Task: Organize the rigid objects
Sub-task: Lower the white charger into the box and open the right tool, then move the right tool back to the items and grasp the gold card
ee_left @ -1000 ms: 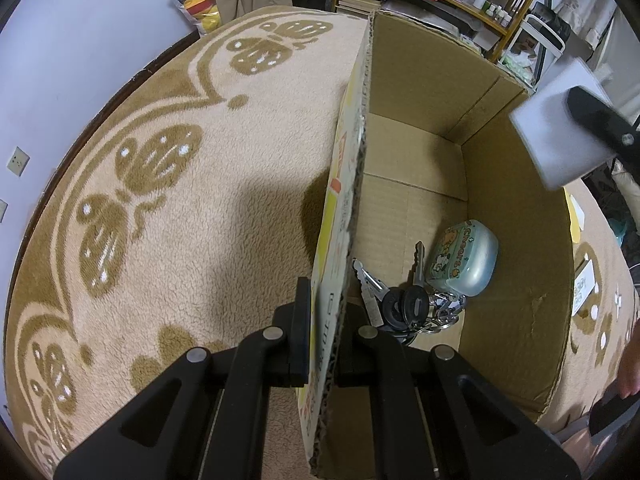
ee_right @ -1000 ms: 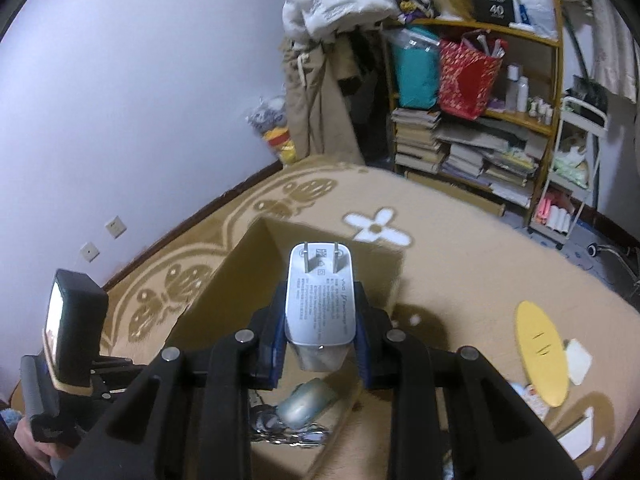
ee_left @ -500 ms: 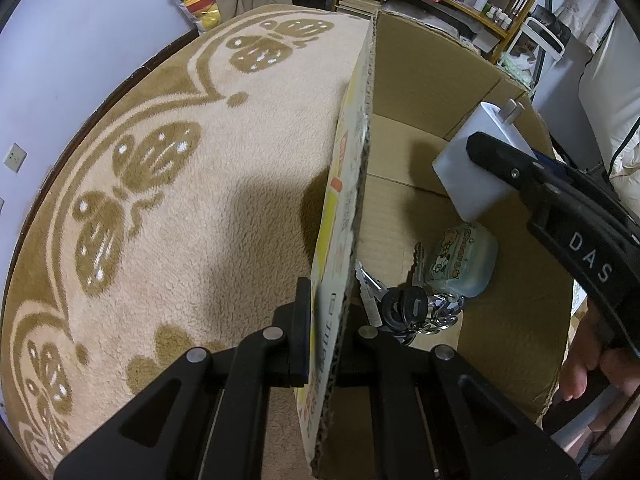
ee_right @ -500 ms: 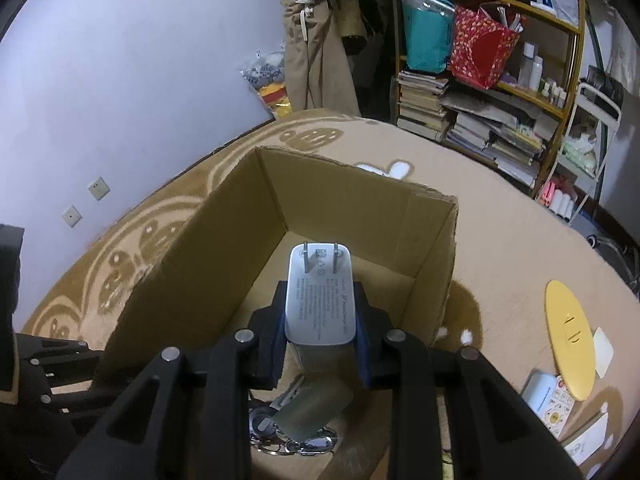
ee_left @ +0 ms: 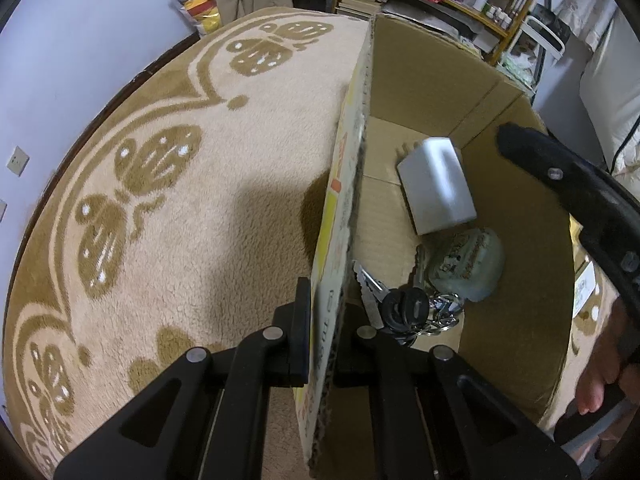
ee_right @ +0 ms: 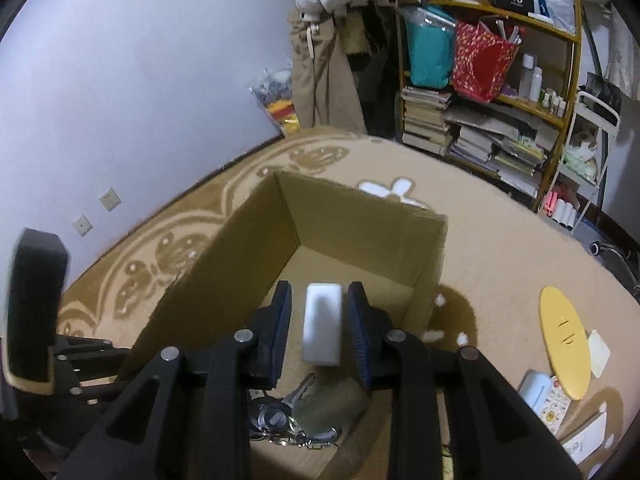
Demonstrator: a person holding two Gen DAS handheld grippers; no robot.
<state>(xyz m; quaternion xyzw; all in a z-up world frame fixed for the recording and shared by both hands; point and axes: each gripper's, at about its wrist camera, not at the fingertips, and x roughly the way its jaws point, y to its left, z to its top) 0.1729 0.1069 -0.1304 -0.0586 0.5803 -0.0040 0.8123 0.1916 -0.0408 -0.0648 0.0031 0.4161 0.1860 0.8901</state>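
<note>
Three items inside the cardboard box point(ee_left: 420, 92) already: keys point(ee_left: 404, 312) and a rounded teal tin point(ee_left: 468, 270) on its floor, plus a white charger point(ee_left: 436, 186), blurred, just above them. Left to collect, probably: yellow oval point(ee_right: 564, 344) and small white device point(ee_right: 534, 394) out on the carpet point(ee_left: 180, 240), visible only from the right wrist. From the left wrist alone: left gripper point(ee_left: 322, 320) fingers clamped on the box wall. Right gripper point(ee_right: 318, 320) fingers apart, a gap on either side of the charger.
</note>
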